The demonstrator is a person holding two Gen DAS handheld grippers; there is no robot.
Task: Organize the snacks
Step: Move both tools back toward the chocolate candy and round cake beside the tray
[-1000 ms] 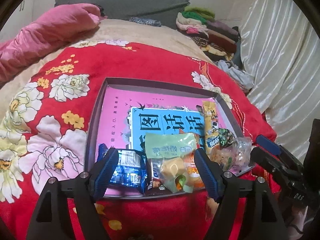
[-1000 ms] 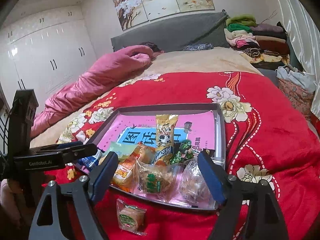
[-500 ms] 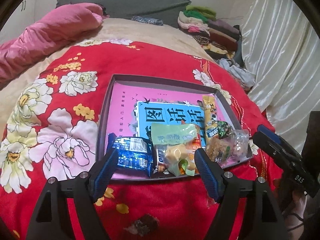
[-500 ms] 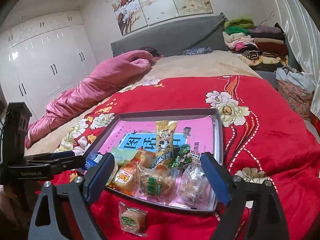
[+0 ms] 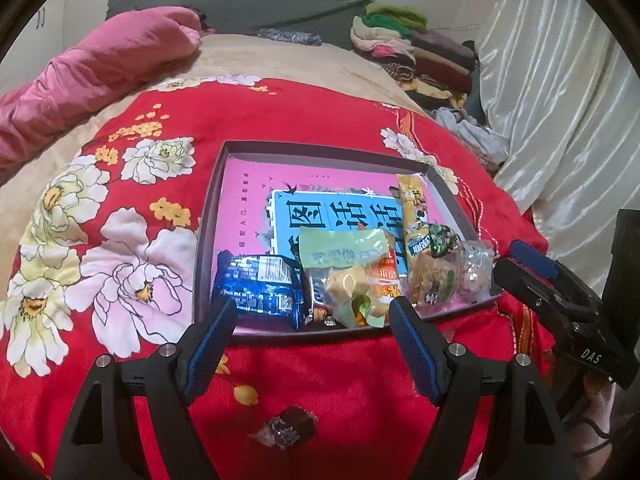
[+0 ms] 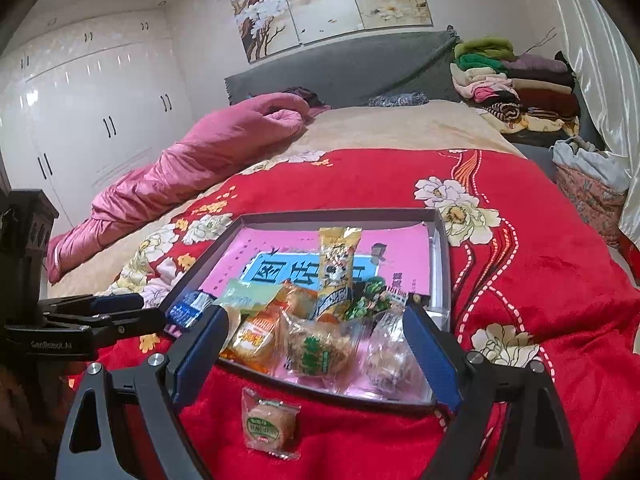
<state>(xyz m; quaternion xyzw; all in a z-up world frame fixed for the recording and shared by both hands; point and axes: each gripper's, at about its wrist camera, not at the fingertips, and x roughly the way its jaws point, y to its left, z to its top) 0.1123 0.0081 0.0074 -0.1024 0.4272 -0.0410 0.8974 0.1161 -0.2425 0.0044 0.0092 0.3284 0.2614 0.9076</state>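
A shallow grey box (image 5: 320,147) (image 6: 439,240) with a pink bottom lies on the red flowered blanket. Several wrapped snacks fill its near end: a blue packet (image 5: 256,284), a green bag (image 5: 340,256), a tall yellow packet (image 5: 414,216) (image 6: 336,264) and clear bags (image 6: 316,348). A small dark wrapped sweet (image 5: 288,428) lies on the blanket in front of the box, below my open, empty left gripper (image 5: 312,344). A round cake in a clear wrapper (image 6: 268,424) lies on the blanket, between the fingers of my open, empty right gripper (image 6: 320,352).
The red blanket (image 5: 280,120) covers the bed, with a pink quilt (image 6: 192,164) at the far left. Folded clothes (image 6: 512,84) are stacked at the far right by a grey headboard. White wardrobes (image 6: 92,112) stand to the left, a pale curtain (image 5: 560,100) to the right.
Both grippers have drawn back from the box and stayed open. The dark sweet has come into the left wrist view, and the right wrist view shows more of the room.
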